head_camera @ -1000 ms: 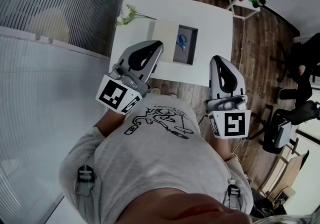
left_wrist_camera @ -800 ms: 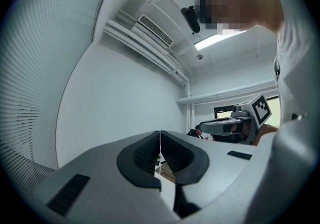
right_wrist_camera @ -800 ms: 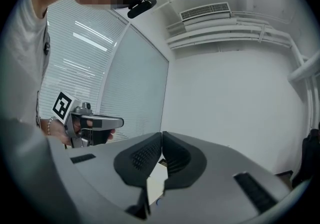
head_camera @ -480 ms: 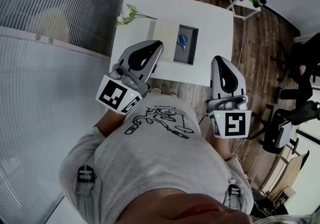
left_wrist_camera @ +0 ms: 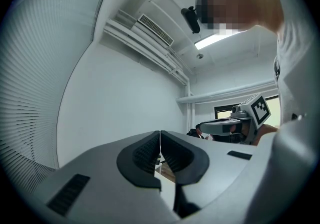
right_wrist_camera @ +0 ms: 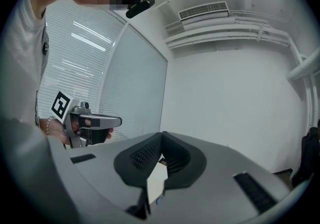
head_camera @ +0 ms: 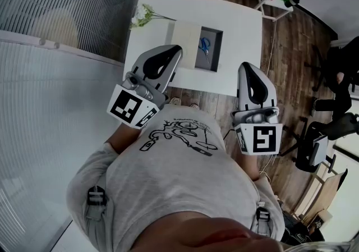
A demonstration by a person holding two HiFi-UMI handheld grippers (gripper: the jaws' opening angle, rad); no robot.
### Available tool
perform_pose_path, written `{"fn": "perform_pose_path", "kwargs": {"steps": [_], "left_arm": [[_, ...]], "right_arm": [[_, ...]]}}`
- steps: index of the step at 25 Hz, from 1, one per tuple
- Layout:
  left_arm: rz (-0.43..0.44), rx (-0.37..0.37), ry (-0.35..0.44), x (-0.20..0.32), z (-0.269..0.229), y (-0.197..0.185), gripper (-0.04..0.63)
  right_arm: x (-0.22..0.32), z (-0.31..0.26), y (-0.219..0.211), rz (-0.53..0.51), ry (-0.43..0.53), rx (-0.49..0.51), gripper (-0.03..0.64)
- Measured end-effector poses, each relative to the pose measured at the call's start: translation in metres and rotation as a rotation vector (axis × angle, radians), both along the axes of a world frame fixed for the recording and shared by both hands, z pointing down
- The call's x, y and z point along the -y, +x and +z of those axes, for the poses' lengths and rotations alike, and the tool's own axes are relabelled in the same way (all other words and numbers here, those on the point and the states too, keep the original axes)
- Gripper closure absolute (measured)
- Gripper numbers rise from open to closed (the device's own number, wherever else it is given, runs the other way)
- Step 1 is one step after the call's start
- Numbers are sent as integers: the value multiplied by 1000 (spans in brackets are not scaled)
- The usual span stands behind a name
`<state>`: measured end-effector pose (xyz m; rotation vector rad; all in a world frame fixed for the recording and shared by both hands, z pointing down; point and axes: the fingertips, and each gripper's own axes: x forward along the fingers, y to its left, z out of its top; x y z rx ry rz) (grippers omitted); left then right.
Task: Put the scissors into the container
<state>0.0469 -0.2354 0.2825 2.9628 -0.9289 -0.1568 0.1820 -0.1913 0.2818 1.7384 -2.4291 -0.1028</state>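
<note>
Both grippers are held level in front of the person's chest, and the white table [head_camera: 241, 26] lies at twelve o'clock from them in the head view. The left gripper [head_camera: 177, 50] is closed and empty: in its own view the ribbed pads [left_wrist_camera: 145, 153] meet along one thin line with nothing caught between them. Its tip overlaps the table's near edge, at about seven o'clock from the container [head_camera: 214, 61]. The right gripper [head_camera: 247, 67] is closed and empty too, with its pads [right_wrist_camera: 146, 157] pressed together. It hangs over the wooden floor [head_camera: 291, 49], off the table, at about five o'clock from the container. The container stands near the middle of the table, with a pale panel [head_camera: 185, 40] touching its nine o'clock side. The scissors [head_camera: 205, 45], blue at the handles, lie inside the container's dark well, toward its twelve o'clock end, well apart from both grippers. A sprig of flowers [head_camera: 143, 16] lies on the table at ten o'clock from the container, near the left edge.
</note>
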Motion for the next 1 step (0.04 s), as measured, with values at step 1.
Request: {"fn": "perform_pose_path", "kwargs": {"steps": [1], "left_arm": [[0,0,0,1,0,1,574]], "right_arm": [[1,0,1,-1,0,0,610]]}}
